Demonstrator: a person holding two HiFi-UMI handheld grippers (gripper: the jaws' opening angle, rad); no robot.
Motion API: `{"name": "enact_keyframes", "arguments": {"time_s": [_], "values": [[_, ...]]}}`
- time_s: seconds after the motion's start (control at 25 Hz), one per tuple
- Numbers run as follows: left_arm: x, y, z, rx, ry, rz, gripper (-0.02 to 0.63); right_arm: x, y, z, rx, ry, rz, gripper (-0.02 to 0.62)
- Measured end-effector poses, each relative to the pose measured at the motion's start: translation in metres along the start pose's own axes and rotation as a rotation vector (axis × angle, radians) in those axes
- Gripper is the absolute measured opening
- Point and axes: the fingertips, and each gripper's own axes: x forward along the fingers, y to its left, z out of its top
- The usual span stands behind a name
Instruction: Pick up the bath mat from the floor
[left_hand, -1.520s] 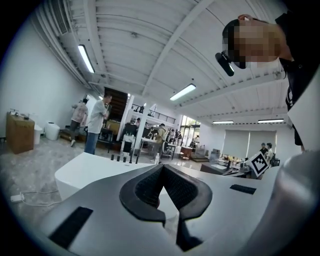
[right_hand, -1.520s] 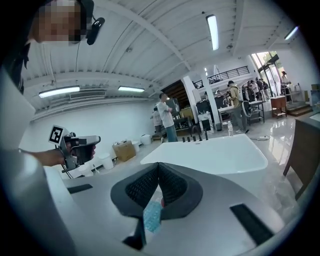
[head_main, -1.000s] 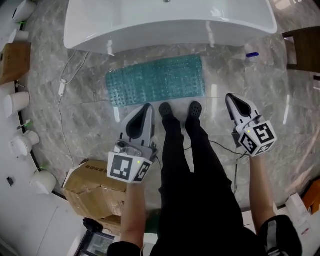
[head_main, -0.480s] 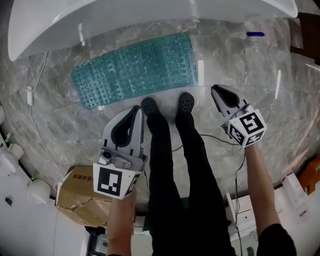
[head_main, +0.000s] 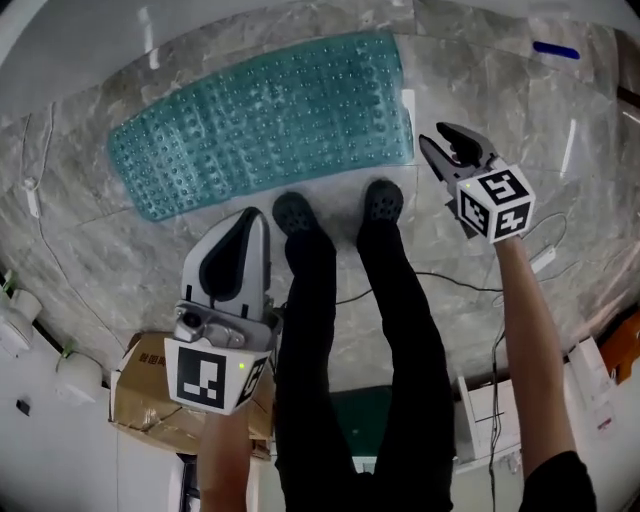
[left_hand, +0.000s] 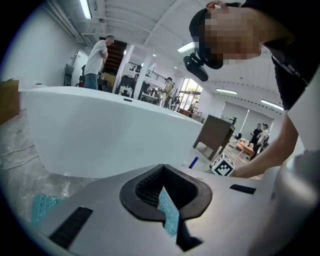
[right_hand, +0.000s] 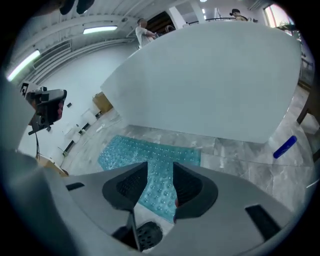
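The mat lies flat, its long axis running 9 to 3 o'clock. The right gripper is nearer, just off the mat's 3 o'clock short edge. Its jaws have just been opening and stand apart with nothing between them. The left gripper (jaws together, empty) hangs at the mat's 6 o'clock. Underfoot is a grey marble floor, with a white tub at 12.

The bath mat looks rubbery and knobbly, the stone floor glossy, the tub smooth.
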Motion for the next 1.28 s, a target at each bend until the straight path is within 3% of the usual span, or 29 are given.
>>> {"name": "enact_keyframes", "arguments": {"time_s": [0.24, 0.52, 1.0, 1.28], "values": [[0.047, 0.018, -0.042, 0.048, 0.01, -0.028, 0.002, 0.079, -0.042, -0.062, 0.059, 0.059, -0.077, 0.193], [0.086, 0.023, -0.097, 0.053, 0.06, -0.081, 0.002, 0.163, -0.084, -0.122, 0.099, 0.15, -0.142, 0.209], [0.143, 0.039, -0.162, 0.067, 0.12, -0.152, 0.002, 0.24, -0.124, -0.159, 0.175, 0.18, -0.167, 0.241], [0.156, 0.039, -0.161, 0.073, 0.125, -0.16, 0.002, 0.25, -0.124, -0.162, 0.178, 0.216, -0.184, 0.242]]}}
